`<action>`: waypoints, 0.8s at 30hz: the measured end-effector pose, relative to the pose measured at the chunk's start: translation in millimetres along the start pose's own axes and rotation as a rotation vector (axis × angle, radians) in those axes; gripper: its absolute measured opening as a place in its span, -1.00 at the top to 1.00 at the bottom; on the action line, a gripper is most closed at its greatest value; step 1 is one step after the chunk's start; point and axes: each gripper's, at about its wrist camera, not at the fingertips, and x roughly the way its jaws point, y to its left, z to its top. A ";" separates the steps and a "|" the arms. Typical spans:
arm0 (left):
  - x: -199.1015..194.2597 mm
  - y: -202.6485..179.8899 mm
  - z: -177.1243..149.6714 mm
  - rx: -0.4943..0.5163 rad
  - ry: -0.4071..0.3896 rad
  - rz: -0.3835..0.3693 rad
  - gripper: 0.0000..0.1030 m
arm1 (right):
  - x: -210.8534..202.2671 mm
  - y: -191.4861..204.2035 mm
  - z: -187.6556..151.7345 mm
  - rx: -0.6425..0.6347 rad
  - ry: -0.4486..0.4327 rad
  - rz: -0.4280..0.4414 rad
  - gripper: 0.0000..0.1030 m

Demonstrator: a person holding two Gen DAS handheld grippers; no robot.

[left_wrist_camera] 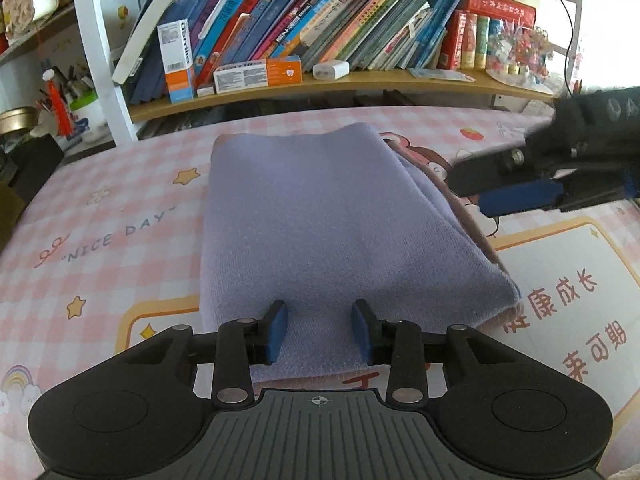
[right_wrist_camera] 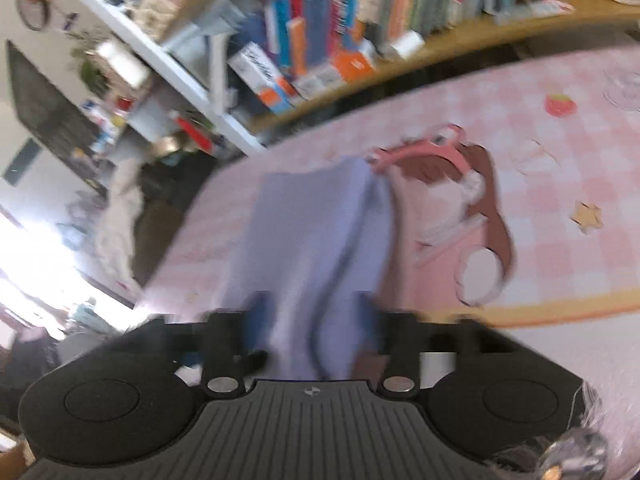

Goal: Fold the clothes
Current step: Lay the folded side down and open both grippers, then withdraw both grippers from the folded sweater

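Lavender folded cloth (left_wrist_camera: 320, 220) lies mid-frame on the pink checked tablecloth (left_wrist_camera: 120, 184), its long axis running from the lower edge up toward the bookshelf (left_wrist_camera: 320, 84). Left gripper (left_wrist_camera: 320, 330) stands apart over its near end. At right, only the left view shows the right gripper (left_wrist_camera: 496, 192) from outside; its own blurred view shows its pads apart astride the cloth's layered edge.
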 end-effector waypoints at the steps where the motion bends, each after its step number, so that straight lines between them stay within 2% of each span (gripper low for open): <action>1: -0.1 1.0 -0.5 -0.003 -0.001 -0.004 0.30 | 5.4 2.9 1.1 -0.009 0.019 0.016 -0.13; 3: -0.1 3.0 -0.7 -0.010 -0.002 -0.009 0.30 | 23.0 5.1 -0.4 -0.028 0.082 -0.022 0.11; 4: -0.1 4.0 -0.4 -0.016 0.000 -0.012 0.29 | 31.8 4.6 -1.2 -0.036 0.110 -0.056 0.51; 5: -0.2 5.3 -0.1 -0.023 0.002 -0.016 0.28 | 36.9 5.0 -1.1 -0.048 0.135 -0.077 0.59; 6: -0.3 6.6 0.3 -0.030 0.004 -0.019 0.28 | 33.9 7.2 -0.8 -0.056 0.130 -0.059 0.69; 9: -0.6 14.3 0.0 -0.066 0.003 -0.041 0.28 | 4.8 18.0 -0.3 -0.095 0.056 0.056 0.80; 11: 0.0 18.2 -1.1 -0.081 0.003 -0.056 0.28 | 0.8 11.0 -4.4 -0.088 0.059 0.013 0.81; 13: 1.6 16.3 -2.3 -0.069 0.008 -0.056 0.28 | 15.1 -8.7 -11.0 -0.042 0.106 -0.071 0.81; 16: 2.8 12.6 -1.9 -0.042 0.014 -0.037 0.28 | 25.1 -21.5 -15.5 -0.003 0.104 -0.062 0.81; 21: 0.6 11.6 -1.3 -0.041 0.012 -0.024 0.27 | 22.0 -9.5 -15.3 -0.077 0.106 -0.090 0.76; 22: -1.8 10.1 -0.7 -0.044 0.007 -0.014 0.26 | 18.9 -6.0 -16.4 -0.090 0.096 -0.089 0.69; 23: -4.2 8.5 0.0 -0.046 0.003 -0.004 0.24 | 15.5 -2.3 -17.6 -0.104 0.086 -0.089 0.67; 24: -7.5 6.6 0.4 -0.050 -0.005 0.007 0.12 | 10.1 0.2 -17.9 -0.121 0.072 -0.090 0.61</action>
